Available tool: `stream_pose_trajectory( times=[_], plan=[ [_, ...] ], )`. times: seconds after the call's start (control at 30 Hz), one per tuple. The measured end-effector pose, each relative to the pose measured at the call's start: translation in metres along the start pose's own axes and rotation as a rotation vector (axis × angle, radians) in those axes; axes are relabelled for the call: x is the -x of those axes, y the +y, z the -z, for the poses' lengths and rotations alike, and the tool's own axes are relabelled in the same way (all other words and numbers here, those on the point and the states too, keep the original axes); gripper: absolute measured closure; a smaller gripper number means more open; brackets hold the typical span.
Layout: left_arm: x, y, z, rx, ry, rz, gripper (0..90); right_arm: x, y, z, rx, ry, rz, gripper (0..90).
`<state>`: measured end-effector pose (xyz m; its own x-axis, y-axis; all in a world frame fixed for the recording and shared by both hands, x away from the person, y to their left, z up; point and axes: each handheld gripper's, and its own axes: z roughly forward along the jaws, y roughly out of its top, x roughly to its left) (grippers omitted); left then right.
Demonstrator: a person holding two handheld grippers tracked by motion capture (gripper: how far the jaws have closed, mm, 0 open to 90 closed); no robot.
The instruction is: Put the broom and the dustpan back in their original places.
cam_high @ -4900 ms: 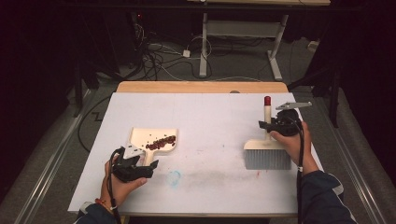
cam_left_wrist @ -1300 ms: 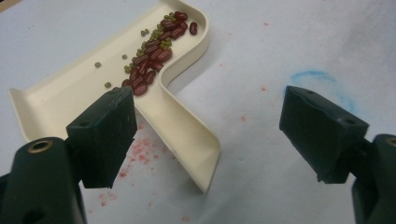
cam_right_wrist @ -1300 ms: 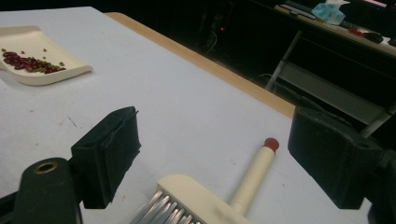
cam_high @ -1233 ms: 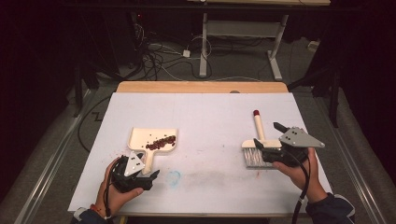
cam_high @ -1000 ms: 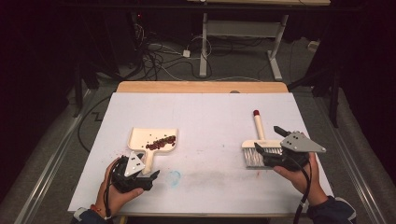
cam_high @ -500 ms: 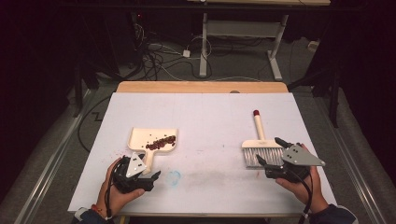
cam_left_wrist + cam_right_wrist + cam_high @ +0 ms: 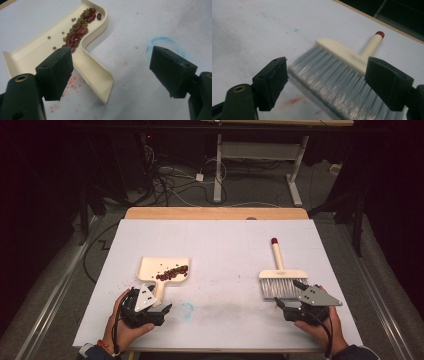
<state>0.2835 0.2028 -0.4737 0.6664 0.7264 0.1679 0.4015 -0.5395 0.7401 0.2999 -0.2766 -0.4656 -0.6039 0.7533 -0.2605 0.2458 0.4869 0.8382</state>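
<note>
A cream dustpan (image 7: pixel 150 267) lies on the white table at the front left, holding red and green beans (image 7: pixel 172 272). Its handle points toward my left gripper (image 7: pixel 159 306), which is open; in the left gripper view the dustpan's (image 7: pixel 30 55) handle end lies between the jaws, close to the left one, and the beans (image 7: pixel 78 32) sit beyond. A cream brush (image 7: pixel 276 276) with grey bristles and a red-capped handle lies flat at the front right. My right gripper (image 7: pixel 286 293) is open just in front of the bristles. In the right gripper view the brush (image 7: pixel 342 67) lies between and beyond the spread jaws.
A white sheet (image 7: pixel 225 245) covers the table, with a wooden strip (image 7: pixel 215 213) along the back edge. A faint blue ring (image 7: pixel 186 310) and red smudges mark the sheet near the left gripper. Cables and desk legs lie on the floor beyond.
The right gripper laid the brush flat, let go of it and drew back toward the front edge. The left gripper has stayed by the dustpan handle.
</note>
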Motion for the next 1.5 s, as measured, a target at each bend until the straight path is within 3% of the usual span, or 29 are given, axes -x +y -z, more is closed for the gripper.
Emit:
stream_pose_trajectory(
  times=[0.07, 0.2, 0.43, 0.6, 0.63, 0.9, 1.5],
  plan=[
    [0.0, 0.0, 0.0, 0.004, 0.001, 0.002, 19.1, -0.004, -0.001, 0.001, -0.001, -0.007, 0.025, 18.7],
    [0.0, 0.0, 0.0, 0.006, -0.004, 0.004, 19.1, -0.003, 0.0, 0.003, 0.012, 0.01, 0.004, 18.4],
    [0.003, 0.004, 0.002, 0.021, 0.027, -0.041, 19.1, -0.008, 0.002, 0.006, 0.016, 0.026, 0.019, 18.4],
    [0.005, 0.005, -0.002, 0.011, 0.008, -0.031, 19.1, -0.01, 0.004, 0.013, 0.029, 0.008, 0.013, 18.3],
    [0.004, 0.005, -0.003, 0.017, 0.013, -0.048, 19.1, -0.01, 0.004, 0.014, 0.031, 0.006, 0.009, 18.3],
    [0.005, 0.005, -0.006, -0.001, 0.001, -0.042, 19.1, -0.007, 0.004, 0.012, 0.018, -0.008, 0.007, 18.1],
    [0.006, 0.007, -0.005, 0.005, 0.011, -0.042, 19.1, -0.003, 0.006, 0.015, 0.045, -0.007, -0.014, 18.0]
  ],
)
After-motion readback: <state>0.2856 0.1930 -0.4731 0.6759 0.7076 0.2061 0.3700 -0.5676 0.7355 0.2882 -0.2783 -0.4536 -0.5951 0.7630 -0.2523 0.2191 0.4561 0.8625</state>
